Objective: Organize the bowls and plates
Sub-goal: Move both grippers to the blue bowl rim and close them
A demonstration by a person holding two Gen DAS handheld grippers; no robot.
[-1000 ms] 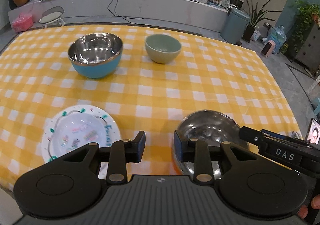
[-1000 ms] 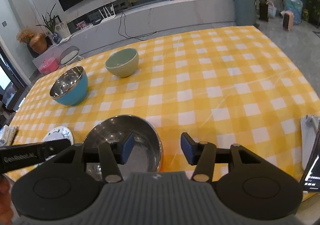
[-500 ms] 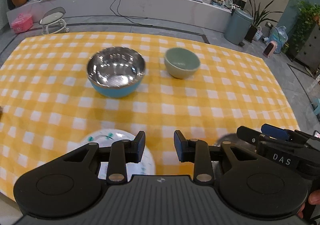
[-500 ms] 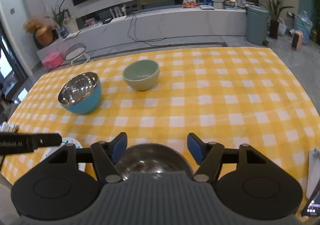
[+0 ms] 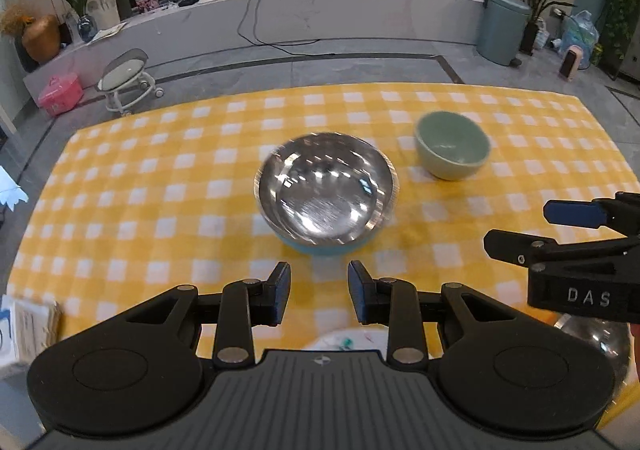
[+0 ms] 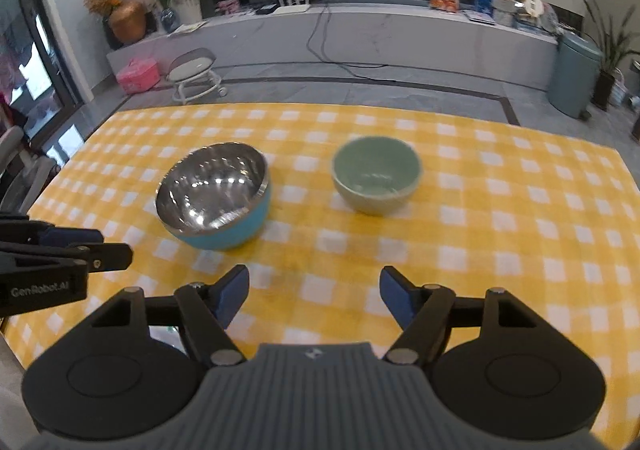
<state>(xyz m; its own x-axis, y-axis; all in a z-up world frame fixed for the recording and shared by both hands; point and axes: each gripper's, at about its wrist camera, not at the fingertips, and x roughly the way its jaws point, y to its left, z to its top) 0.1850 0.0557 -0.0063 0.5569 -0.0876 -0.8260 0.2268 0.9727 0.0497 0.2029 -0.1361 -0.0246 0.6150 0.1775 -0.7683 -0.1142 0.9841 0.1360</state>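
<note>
A blue bowl with a shiny steel inside [image 5: 326, 202] [image 6: 216, 194] stands mid-table, just beyond my left gripper [image 5: 319, 290], which is open with nothing between its fingers. A pale green bowl [image 5: 452, 144] [image 6: 376, 174] sits to its right, ahead of my right gripper [image 6: 314, 290]. The right gripper's jaws are opening and hold nothing. A patterned white plate [image 5: 344, 340] peeks out under the left gripper. A plain steel bowl [image 5: 592, 334] lies at the near right. Each gripper shows in the other's view: the right gripper [image 5: 516, 226], the left gripper [image 6: 116, 244].
The table wears a yellow and white checked cloth [image 5: 160, 190]. A stack of papers [image 5: 28, 326] lies at its near left corner. Beyond the far edge are grey floor, a wheeled stool [image 5: 124, 82] and a bin [image 6: 572, 78].
Both grippers swung across the table, so the blue and green bowls now sit ahead of them. The plate and steel bowl slid under the grippers. The right jaws spread wider.
</note>
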